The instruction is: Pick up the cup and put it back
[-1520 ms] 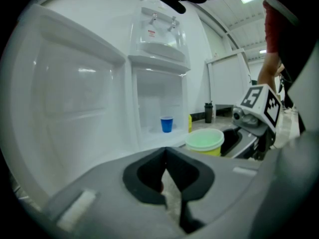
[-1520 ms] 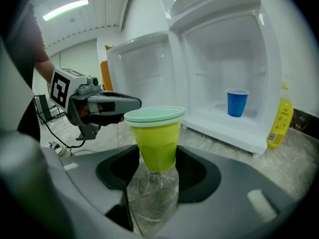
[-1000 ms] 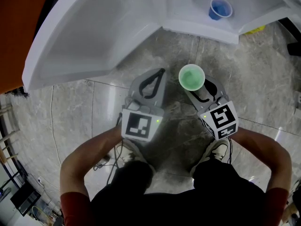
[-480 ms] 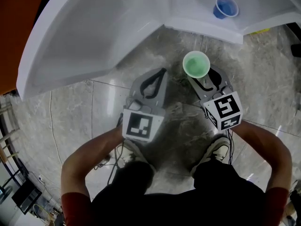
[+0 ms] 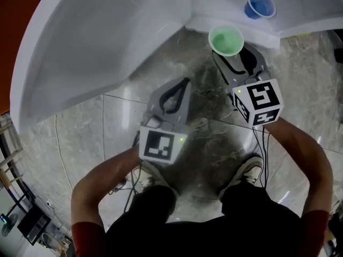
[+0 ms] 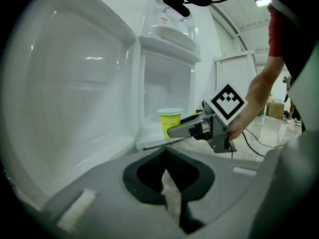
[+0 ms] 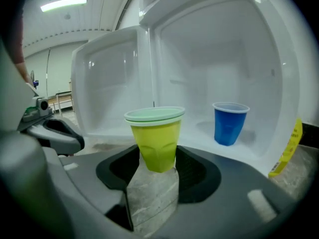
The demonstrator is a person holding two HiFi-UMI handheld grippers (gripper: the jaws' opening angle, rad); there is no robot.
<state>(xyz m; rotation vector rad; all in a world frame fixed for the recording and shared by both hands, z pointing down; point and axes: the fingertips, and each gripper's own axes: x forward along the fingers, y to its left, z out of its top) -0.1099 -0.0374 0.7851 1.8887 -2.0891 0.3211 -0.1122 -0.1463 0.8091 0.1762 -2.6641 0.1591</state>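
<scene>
- A grey marbled tile floor (image 5: 102, 127) is stretching under a person who is standing in front of a white fridge (image 5: 300, 7) with its door (image 5: 96, 36) swung wide open to the left.
- The person is looking down at both forearms and at a pair of light shoes (image 5: 247, 171), with thin cables (image 5: 131, 189) trailing on the floor beside the left foot.
- The right gripper (image 5: 229, 50) is clamping the green cup (image 5: 226, 39) low on its body, one jaw pressing on each side, as the right gripper view shows.
- The green cup is being held upright in the air, open end up, with a pale green rim over a yellow-green body, right at the front edge of the fridge compartment; whether it is over the edge or just short of it cannot be told.
- A blue cup (image 7: 229, 123) is standing upright on the white floor of the compartment, further in and to the right of the green cup, well apart from it.
- The left gripper (image 5: 184, 81) is hovering over the tiles, nearer the person than the right one, its jaws meeting at the tips with nothing between them.
- Each gripper is carrying a marker cube (image 5: 260, 100) at the back, next to the hand.
- A yellow label (image 7: 289, 148) is hanging at the right edge of the fridge.
</scene>
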